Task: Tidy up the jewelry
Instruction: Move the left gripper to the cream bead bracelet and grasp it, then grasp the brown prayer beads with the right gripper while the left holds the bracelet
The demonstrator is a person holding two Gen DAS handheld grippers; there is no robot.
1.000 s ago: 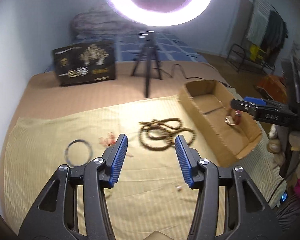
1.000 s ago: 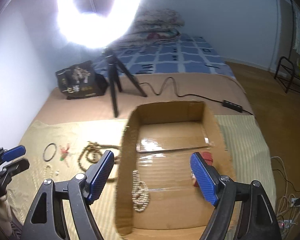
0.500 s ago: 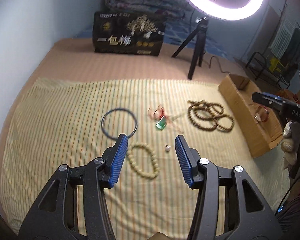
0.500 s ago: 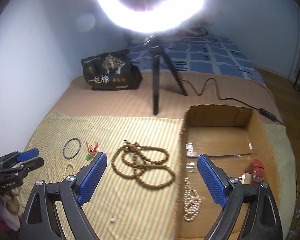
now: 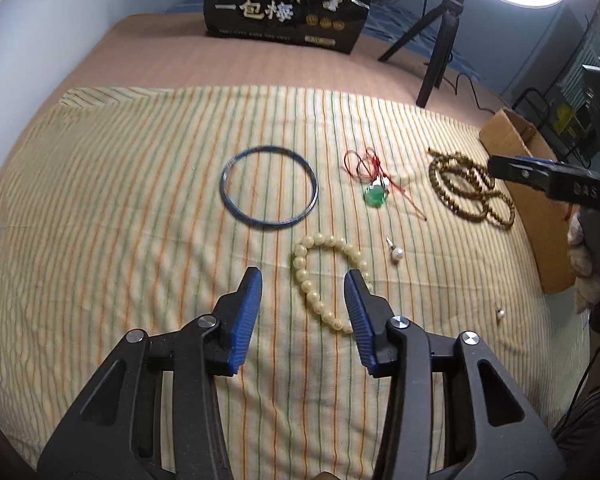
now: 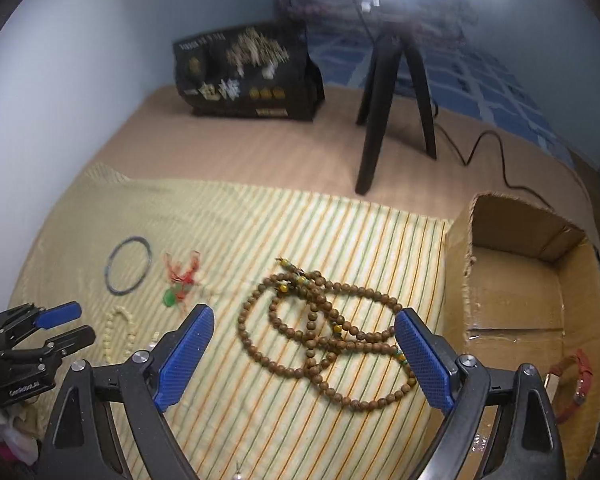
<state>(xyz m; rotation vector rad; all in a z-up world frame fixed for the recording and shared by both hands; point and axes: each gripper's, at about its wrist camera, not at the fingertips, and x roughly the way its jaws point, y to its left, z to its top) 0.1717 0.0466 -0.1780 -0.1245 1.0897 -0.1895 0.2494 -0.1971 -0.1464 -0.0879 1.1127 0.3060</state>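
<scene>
A striped cloth (image 5: 140,200) is spread over the bed, and a cardboard box (image 6: 512,304) is set at its right edge, with a red strap (image 6: 576,384) already lying inside. On the cloth, from right to left, a long coil of brown beads (image 6: 324,332), a green pendant on red cord (image 5: 374,196), a dark thin ring (image 5: 270,186) and a cream bead bracelet (image 5: 320,276) are laid well apart; a small pearl (image 5: 396,255) lies just right of the bracelet.

The right gripper (image 6: 304,352) is held wide apart above the brown beads, with nothing clamped. The left gripper (image 5: 303,300) has just been closing; its jaws are half apart, the bracelet's left side is framed between them, and no contact is seen.

If the bracelet is pinched by one bead only, it may well slip or swing free. The loose coil is likely to trail and snag on the box wall if only one loop is caught.
</scene>
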